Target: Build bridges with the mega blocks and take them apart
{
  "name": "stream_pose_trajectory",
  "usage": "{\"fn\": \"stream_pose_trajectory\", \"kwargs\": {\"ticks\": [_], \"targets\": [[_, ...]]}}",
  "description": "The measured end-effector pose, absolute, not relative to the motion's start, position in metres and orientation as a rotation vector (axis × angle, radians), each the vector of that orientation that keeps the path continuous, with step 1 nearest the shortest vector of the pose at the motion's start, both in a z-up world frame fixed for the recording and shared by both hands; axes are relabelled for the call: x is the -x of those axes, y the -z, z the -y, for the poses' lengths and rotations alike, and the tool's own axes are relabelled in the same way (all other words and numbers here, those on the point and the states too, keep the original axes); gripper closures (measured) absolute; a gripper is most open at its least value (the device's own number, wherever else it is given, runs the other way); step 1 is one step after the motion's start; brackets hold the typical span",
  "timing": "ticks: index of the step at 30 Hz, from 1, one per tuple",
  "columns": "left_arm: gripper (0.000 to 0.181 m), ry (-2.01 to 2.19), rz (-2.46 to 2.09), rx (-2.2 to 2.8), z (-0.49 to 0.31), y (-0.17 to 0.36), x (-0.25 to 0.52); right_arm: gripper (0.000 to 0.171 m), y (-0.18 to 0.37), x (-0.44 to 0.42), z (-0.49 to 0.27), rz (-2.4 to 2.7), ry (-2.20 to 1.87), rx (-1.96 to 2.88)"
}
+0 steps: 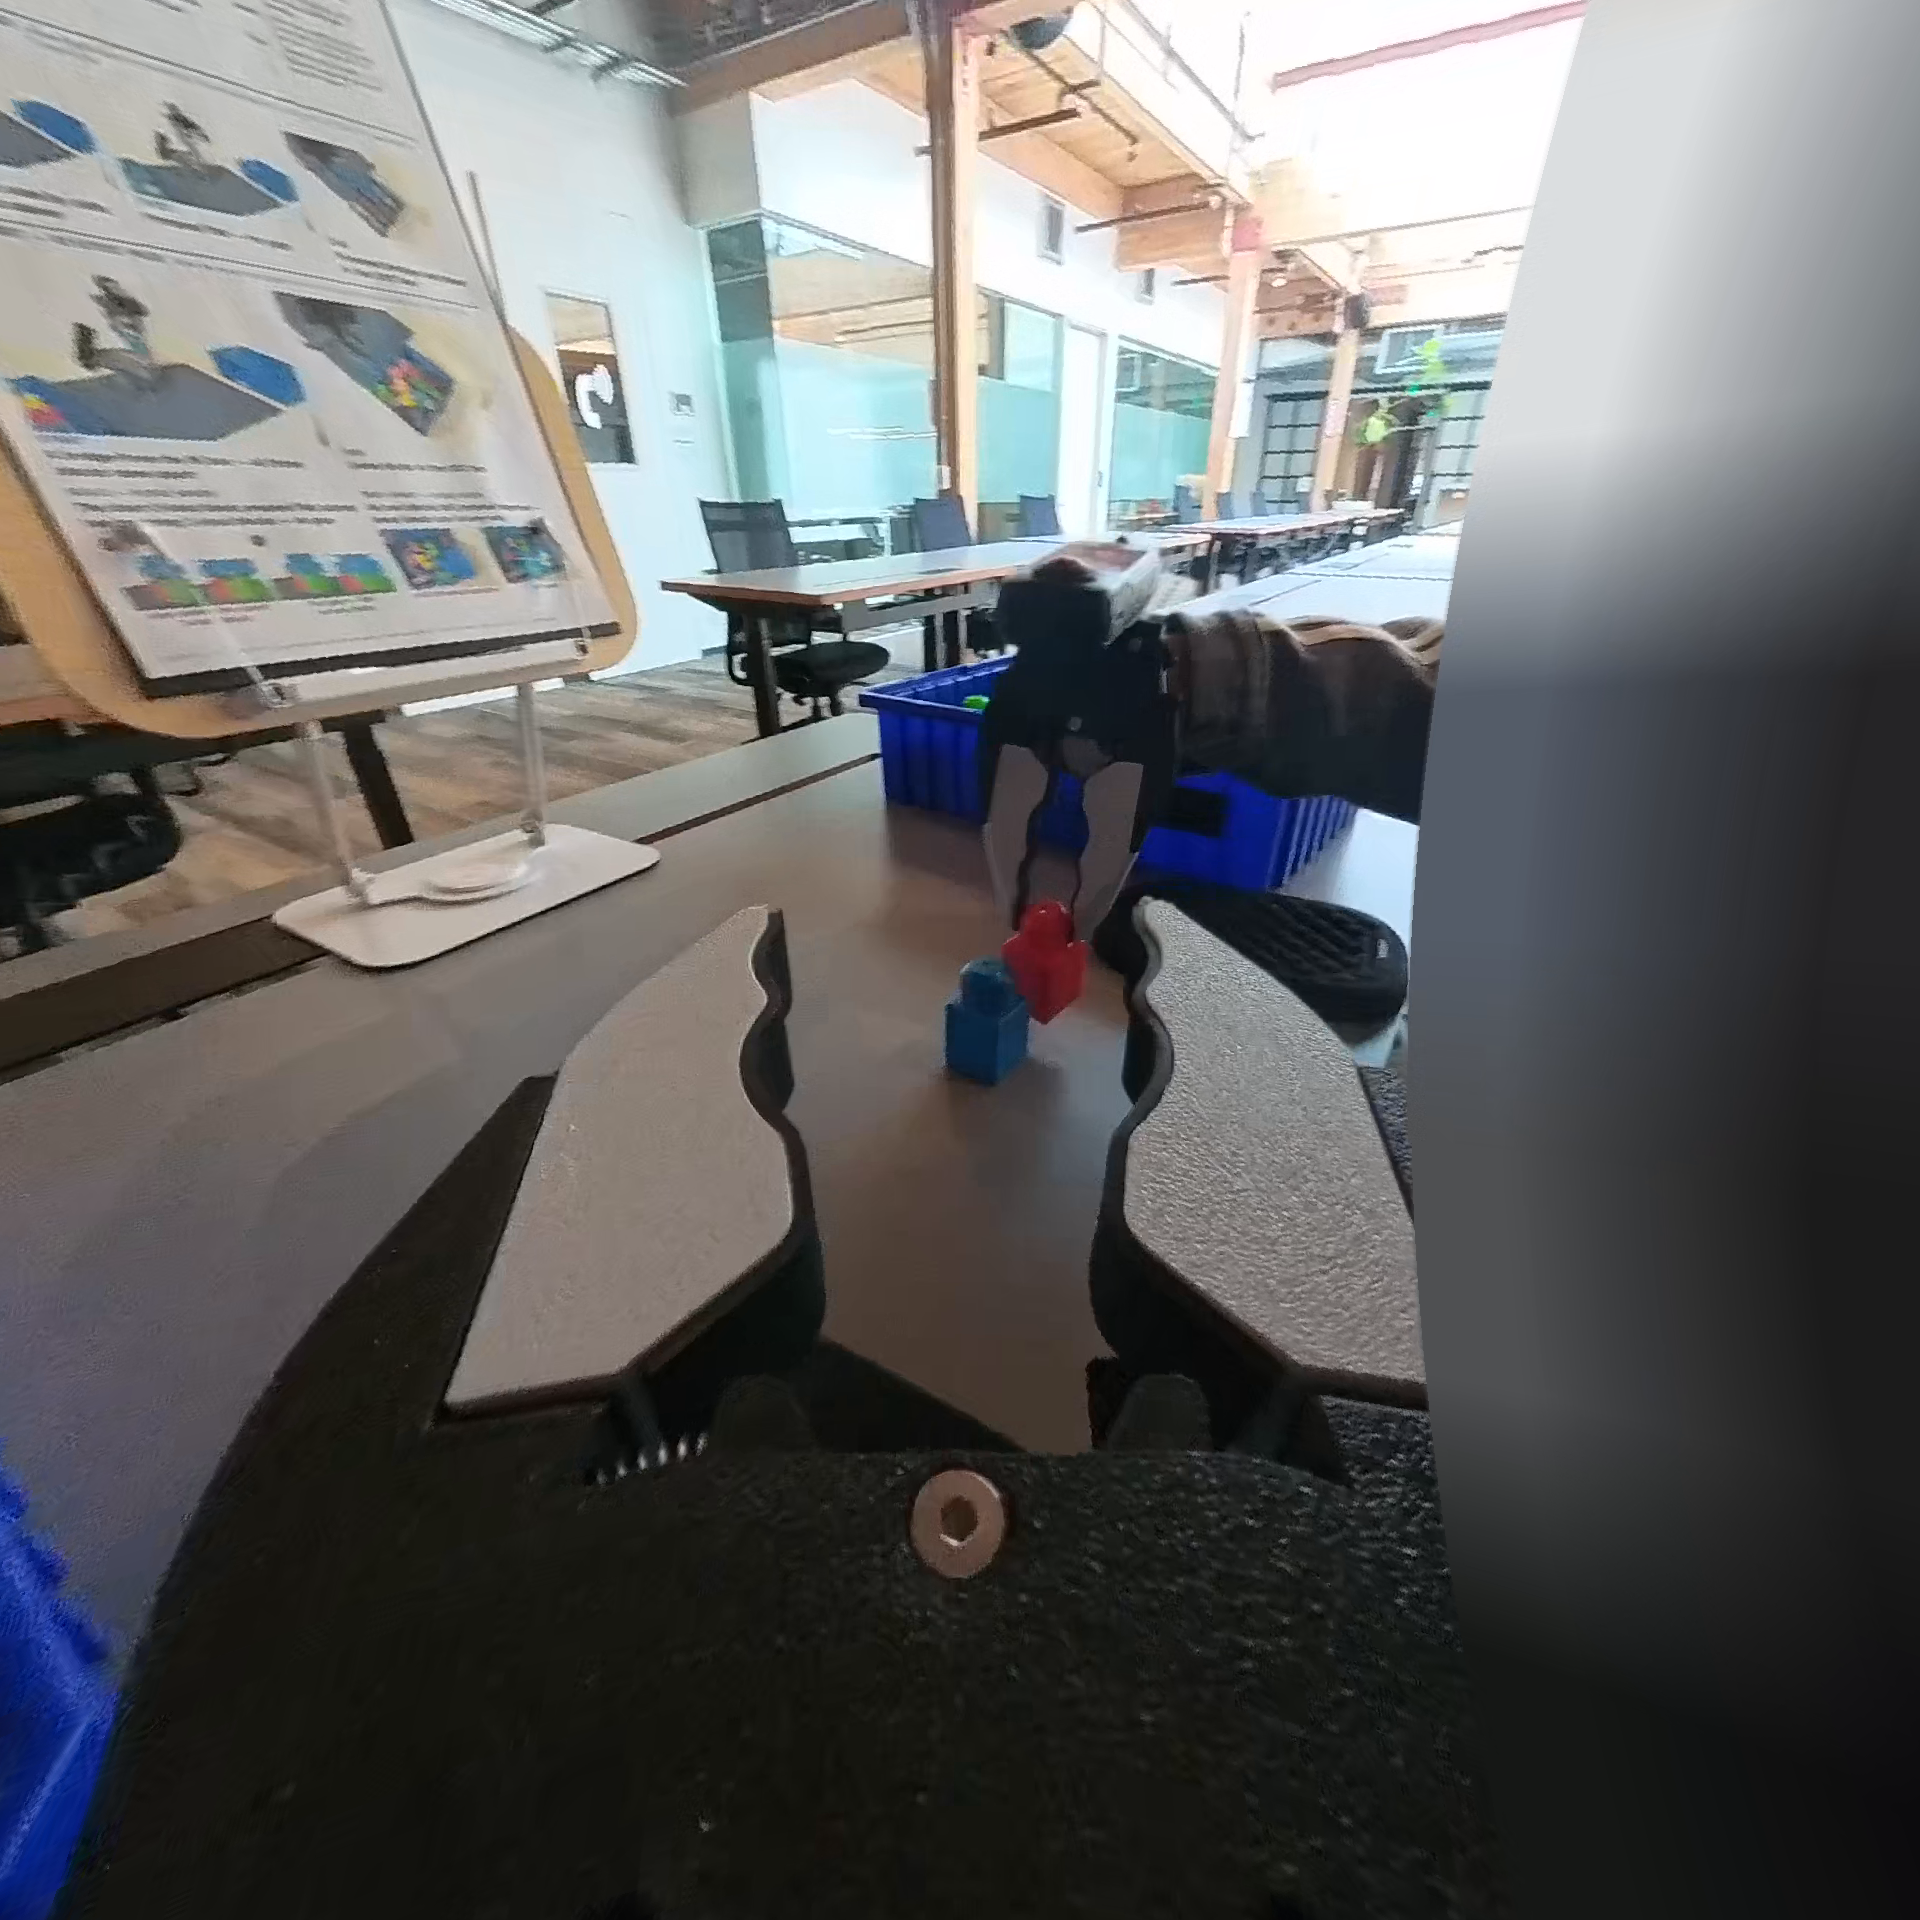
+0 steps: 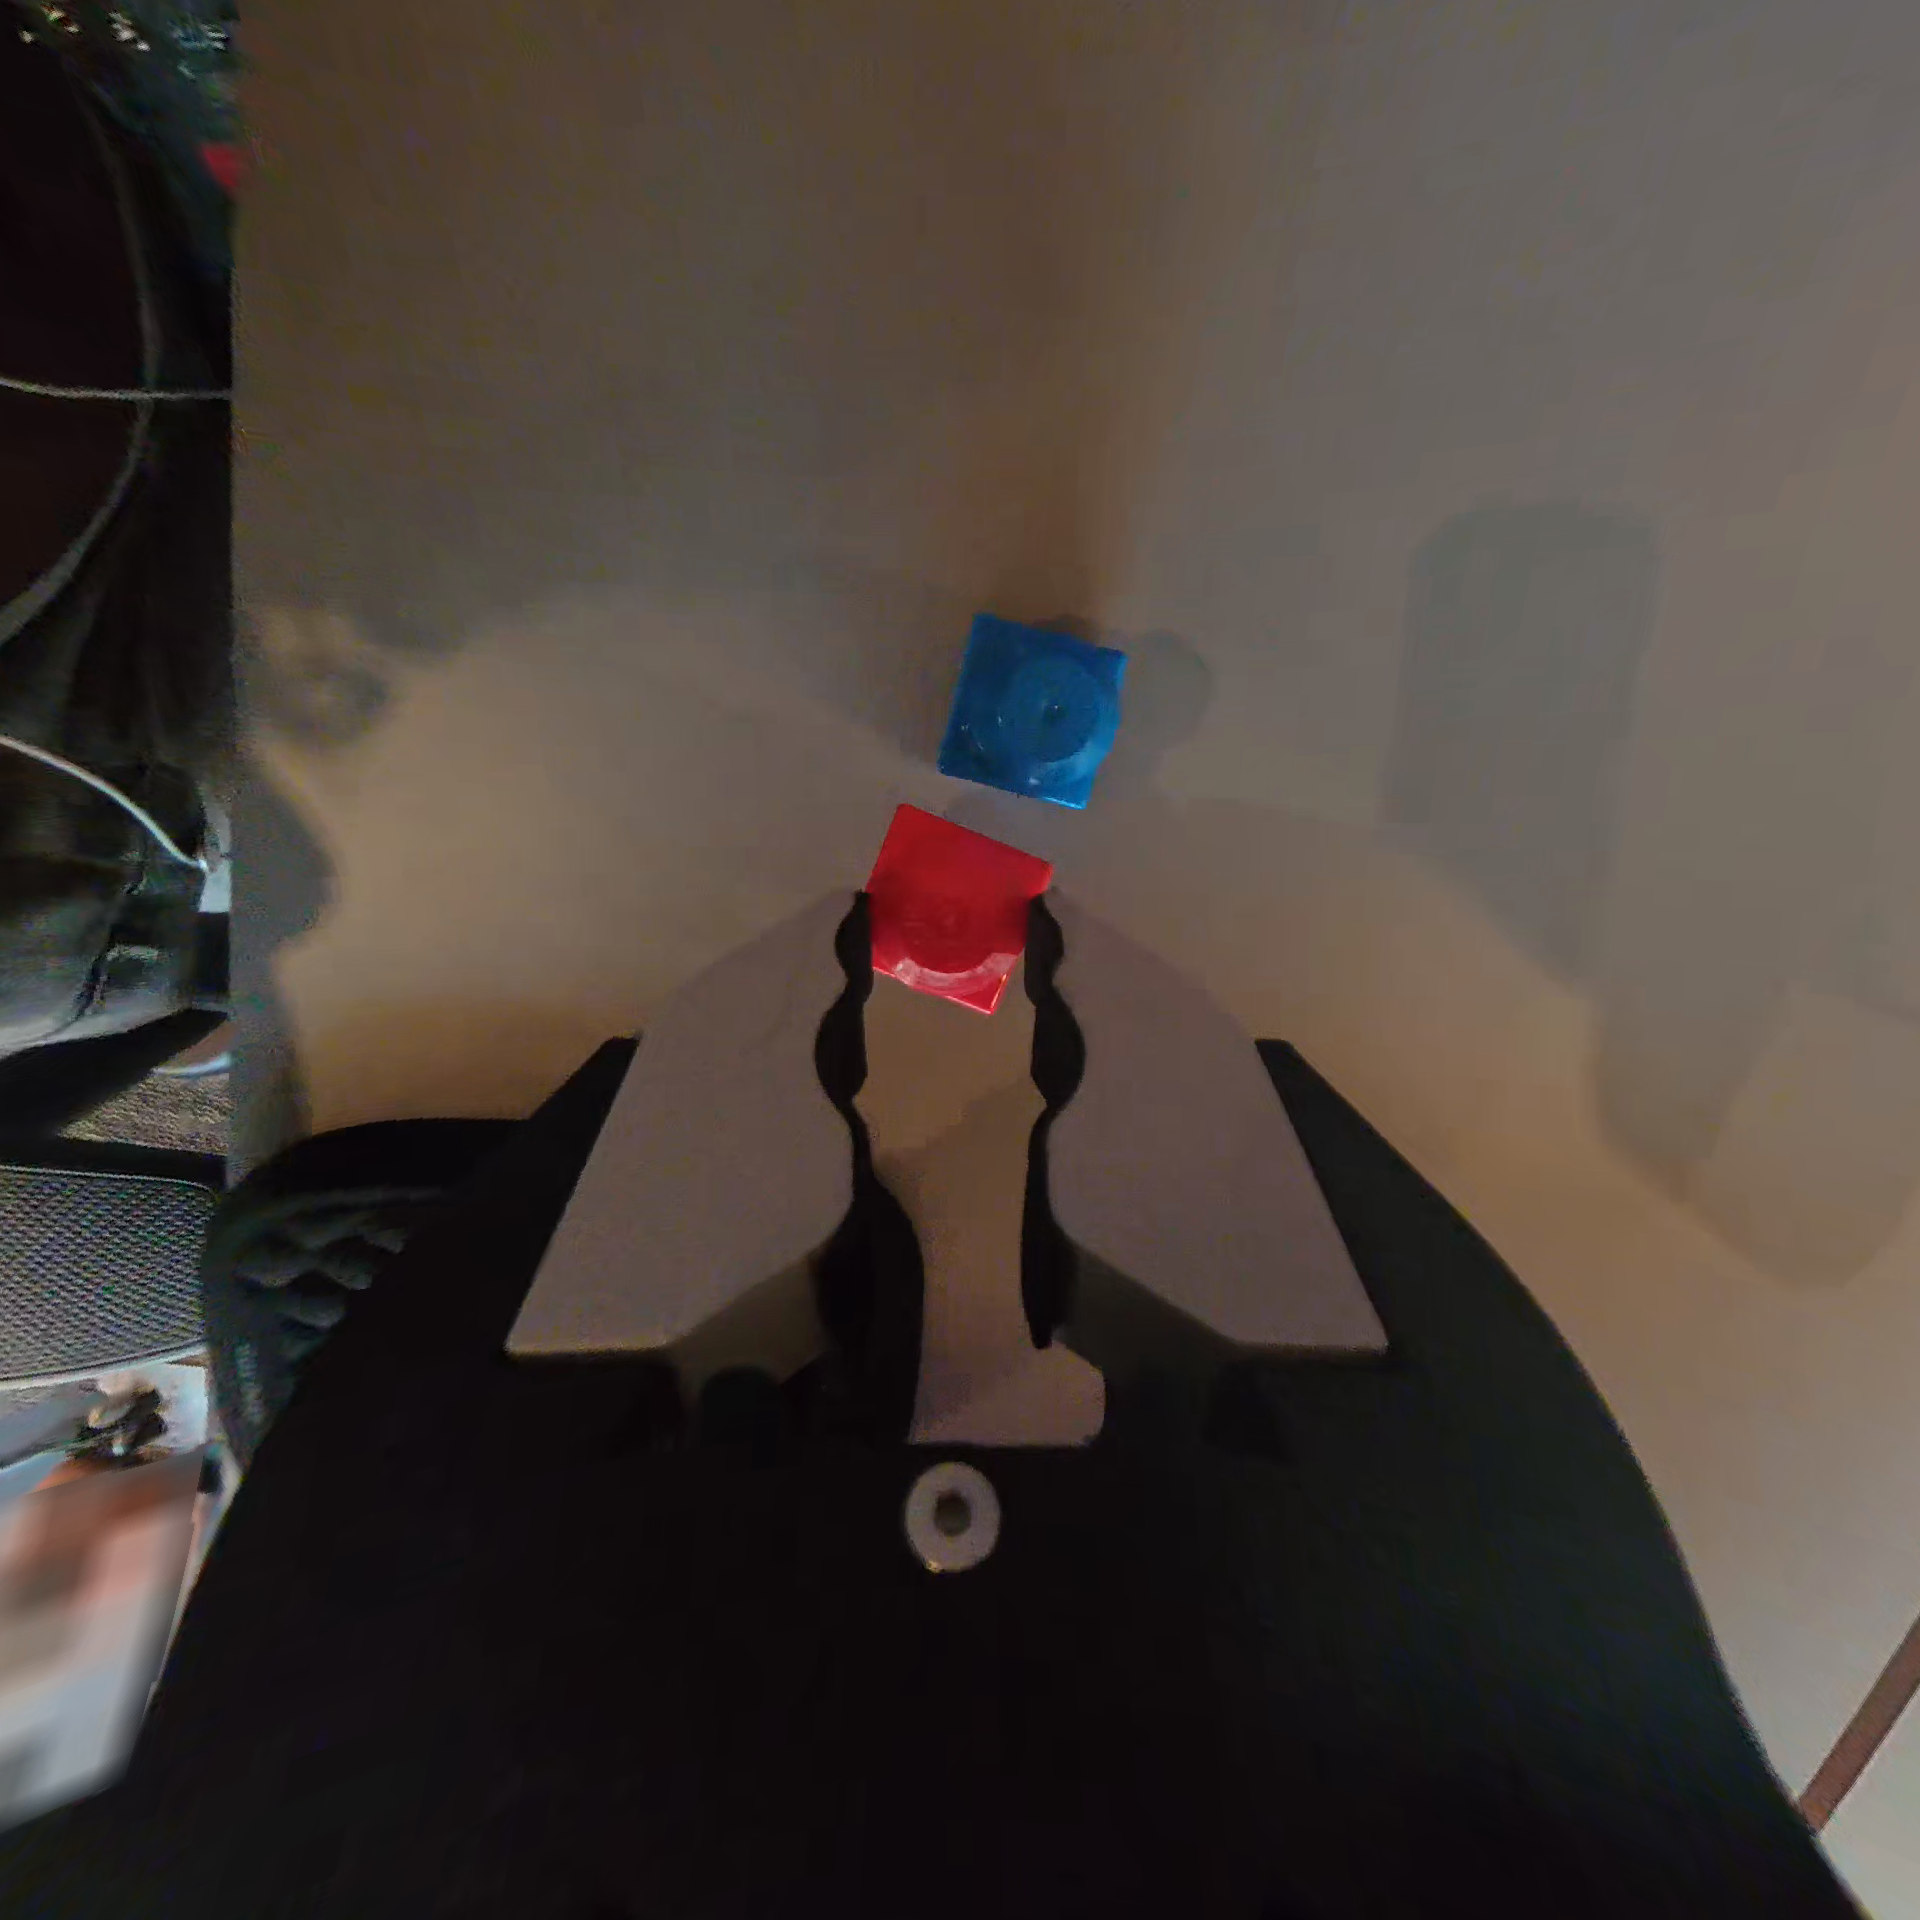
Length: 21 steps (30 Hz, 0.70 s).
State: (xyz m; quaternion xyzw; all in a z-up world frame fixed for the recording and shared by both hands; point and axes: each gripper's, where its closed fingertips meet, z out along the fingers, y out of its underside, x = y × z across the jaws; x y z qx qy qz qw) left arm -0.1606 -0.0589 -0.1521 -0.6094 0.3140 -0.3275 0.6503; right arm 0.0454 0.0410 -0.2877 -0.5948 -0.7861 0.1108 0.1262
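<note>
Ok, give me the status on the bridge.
Barely begun. Done: the blue block stands upright on the table. In hand: the right tool grips the red block, tilted, beside it. Left: no span on top yet; the left tool is open and empty.

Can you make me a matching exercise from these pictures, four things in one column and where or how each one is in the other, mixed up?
Things:
1. small red plastic block
2. small blue plastic block
3. left gripper
4. blue ribbed plastic bin

States:
A. open, holding nothing
B. standing free on the dark table
C. at the table's far side
D. between the right gripper's fingertips

Pairs: 1-D, 2-B, 3-A, 4-C
</note>
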Motion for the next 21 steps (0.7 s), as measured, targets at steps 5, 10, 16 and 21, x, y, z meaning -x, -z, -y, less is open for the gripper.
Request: {"fn": "stream_pose_trajectory", "kwargs": {"ticks": [5, 10, 16, 21], "targets": [[0.123, 0.665, -0.664, 1.417, 0.057, 0.155, 0.177, 0.143, 0.296, -0.042, -0.041, 2.361, -0.429, 1.592], [0.125, 0.676, -0.621, 1.423, 0.057, 0.157, 0.183, 0.143, 0.302, -0.039, -0.046, 2.375, -0.476, 1.574], [0.128, 0.652, -0.621, 1.444, 0.058, 0.161, 0.187, 0.143, 0.303, -0.037, -0.050, 2.380, -0.525, 1.569], [0.128, 0.639, -0.623, 1.454, 0.057, 0.162, 0.187, 0.143, 0.303, -0.037, -0.051, 2.372, -0.544, 1.569]]}}
